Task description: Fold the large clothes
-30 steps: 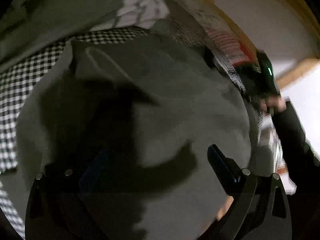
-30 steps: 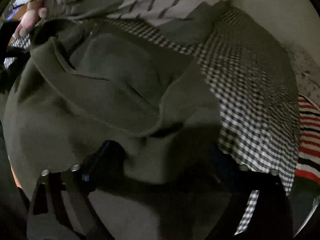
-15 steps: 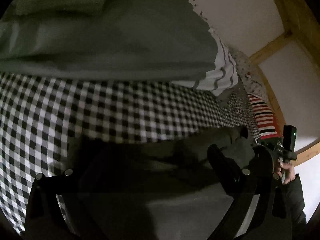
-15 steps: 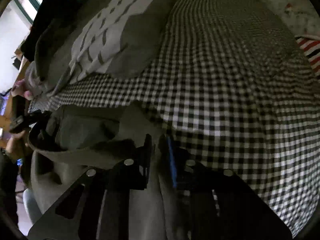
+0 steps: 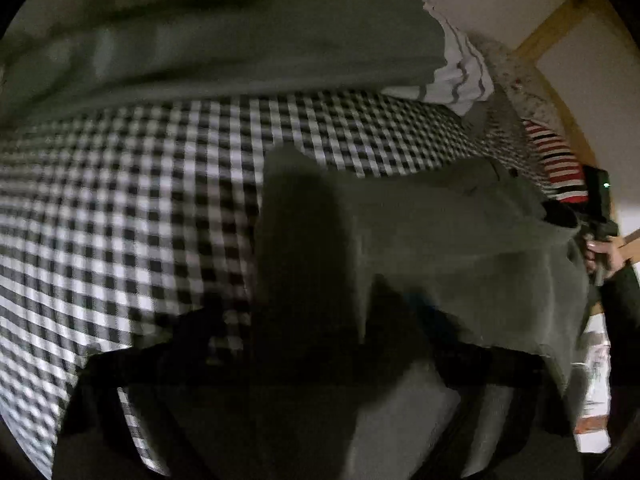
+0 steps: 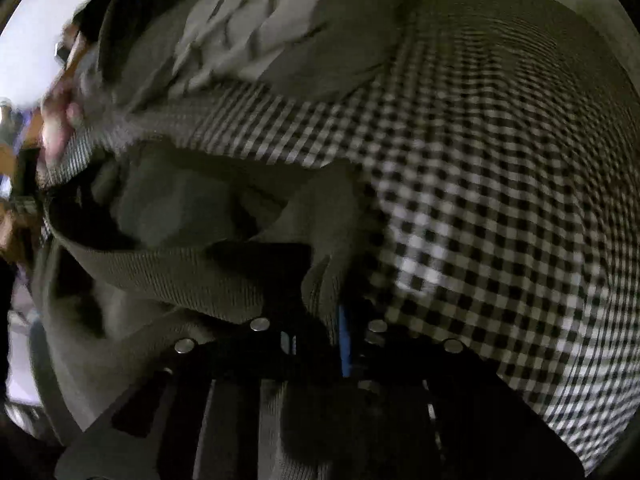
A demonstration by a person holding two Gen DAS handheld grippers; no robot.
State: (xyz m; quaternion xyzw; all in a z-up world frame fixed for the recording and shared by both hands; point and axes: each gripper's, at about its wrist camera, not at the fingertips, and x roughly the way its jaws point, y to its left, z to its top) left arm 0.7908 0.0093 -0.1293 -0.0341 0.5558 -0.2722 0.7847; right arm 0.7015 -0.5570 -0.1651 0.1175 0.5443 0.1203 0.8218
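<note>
1. Right tongs (image 6: 320, 332) point steeply down, clenched on a fold of the grey garment (image 6: 192, 280).
2. Left tongs (image 5: 320, 344), just closing, have the garment's edge between them; whether the pads press it, I cannot tell.
3. The garment lies on the checked cover (image 5: 120, 200).
4. Farther: a striped cloth (image 5: 560, 160).

The left gripper (image 5: 304, 332) is sitting in deep shadow, so its fingers are showing only as dark shapes against the olive garment (image 5: 460, 240), and whether the pads are pressing the cloth cannot be told. The right gripper (image 6: 320, 340) is closing on a fold of the garment (image 6: 324, 280), which is hiding the pad faces. Motion blur is smearing the checked cloth (image 5: 120, 200) and a hand (image 6: 60, 116) at the left edge of the right wrist view, while the other hand (image 5: 604, 254) is lying partly behind the garment's edge.
</note>
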